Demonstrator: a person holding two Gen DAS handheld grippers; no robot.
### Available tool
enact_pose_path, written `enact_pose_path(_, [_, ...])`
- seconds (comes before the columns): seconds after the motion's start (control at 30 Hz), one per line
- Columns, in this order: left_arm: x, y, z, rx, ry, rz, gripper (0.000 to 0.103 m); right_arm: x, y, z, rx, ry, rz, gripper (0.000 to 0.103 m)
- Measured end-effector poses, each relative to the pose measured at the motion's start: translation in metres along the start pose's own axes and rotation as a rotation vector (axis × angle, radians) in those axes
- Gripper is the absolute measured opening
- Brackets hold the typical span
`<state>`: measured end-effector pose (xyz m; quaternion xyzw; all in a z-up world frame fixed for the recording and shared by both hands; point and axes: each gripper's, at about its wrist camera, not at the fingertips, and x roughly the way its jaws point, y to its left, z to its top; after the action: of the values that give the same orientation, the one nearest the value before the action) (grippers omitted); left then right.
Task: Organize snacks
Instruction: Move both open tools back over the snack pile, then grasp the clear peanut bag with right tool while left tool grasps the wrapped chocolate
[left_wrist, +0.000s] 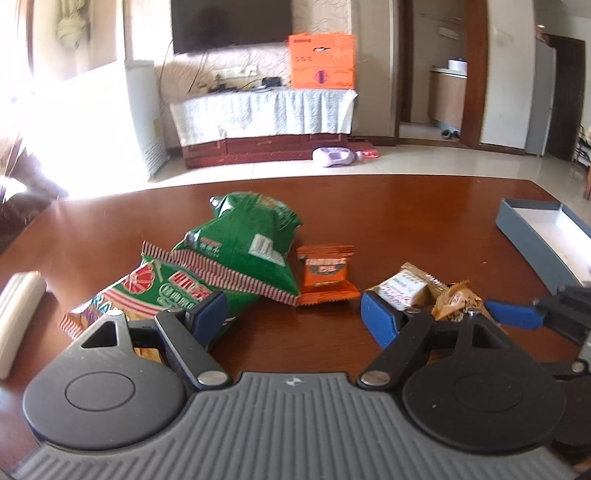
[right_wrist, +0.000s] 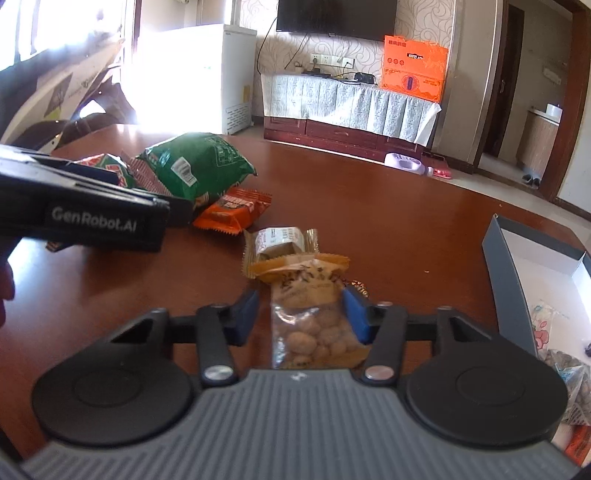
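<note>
My left gripper (left_wrist: 295, 317) is open and empty above the brown table (left_wrist: 406, 221), just in front of a green snack bag (left_wrist: 243, 240), a red-striped bag (left_wrist: 162, 288) and an orange packet (left_wrist: 327, 273). My right gripper (right_wrist: 301, 314) is open, its jaws on either side of a clear peanut packet (right_wrist: 314, 321) with an orange top. A tan-wrapped cake (right_wrist: 282, 242) lies just beyond it. The right gripper's fingers (left_wrist: 513, 314) show in the left wrist view beside the peanut packet (left_wrist: 456, 299). The left gripper's body (right_wrist: 85, 214) shows in the right wrist view.
A grey box (right_wrist: 509, 288) with white inside stands at the right, holding several snack packets (right_wrist: 565, 373). It also shows in the left wrist view (left_wrist: 532, 232). A white roll (left_wrist: 18, 314) lies at the table's left edge.
</note>
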<state>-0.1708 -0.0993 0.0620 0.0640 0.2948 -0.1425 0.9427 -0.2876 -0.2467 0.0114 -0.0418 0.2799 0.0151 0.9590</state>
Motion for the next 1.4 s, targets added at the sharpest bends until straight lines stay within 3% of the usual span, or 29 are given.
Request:
enact_pose_path(0.27, [0.008, -0.002, 0.002, -0.031, 0.009, -0.008, 0.083, -0.024, -0.003, -0.012, -0.062, 0.028, 0.041, 0.040])
enact_pose_path(0.4, [0.011, -0.013, 0.003, -0.012, 0.001, -0.021, 0.083, -0.040, -0.011, -0.022, -0.088, 0.042, 0.021, 0.041])
enact_pose_path(0.53, [0.012, -0.021, 0.003, -0.003, -0.004, -0.025, 0.083, -0.038, -0.012, -0.021, -0.108, 0.028, 0.009, 0.075])
enact_pose_path(0.6, [0.013, -0.023, 0.003, -0.001, -0.003, -0.034, 0.083, -0.032, -0.008, -0.020, -0.124, 0.030, 0.015, 0.075])
enact_pose_path(0.7, [0.014, -0.029, 0.004, 0.016, -0.005, -0.055, 0.083, -0.020, -0.008, -0.020, -0.097, 0.096, 0.038, 0.067])
enact_pose_path(0.77, [0.015, -0.035, 0.005, 0.027, -0.007, -0.085, 0.083, -0.020, -0.014, -0.019, -0.055, 0.106, 0.051, 0.049])
enact_pose_path(1.0, [0.018, -0.067, 0.002, 0.080, -0.024, -0.291, 0.083, -0.029, -0.032, -0.029, 0.014, 0.124, 0.023, 0.049])
enact_pose_path(1.27, [0.055, -0.120, -0.009, 0.182, 0.044, -0.331, 0.083, -0.039, -0.039, -0.038, 0.023, 0.136, 0.020, 0.049])
enact_pose_path(1.4, [0.077, -0.132, -0.009, 0.150, 0.099, -0.330, 0.083, -0.041, -0.046, -0.041, 0.043, 0.134, 0.033, 0.049])
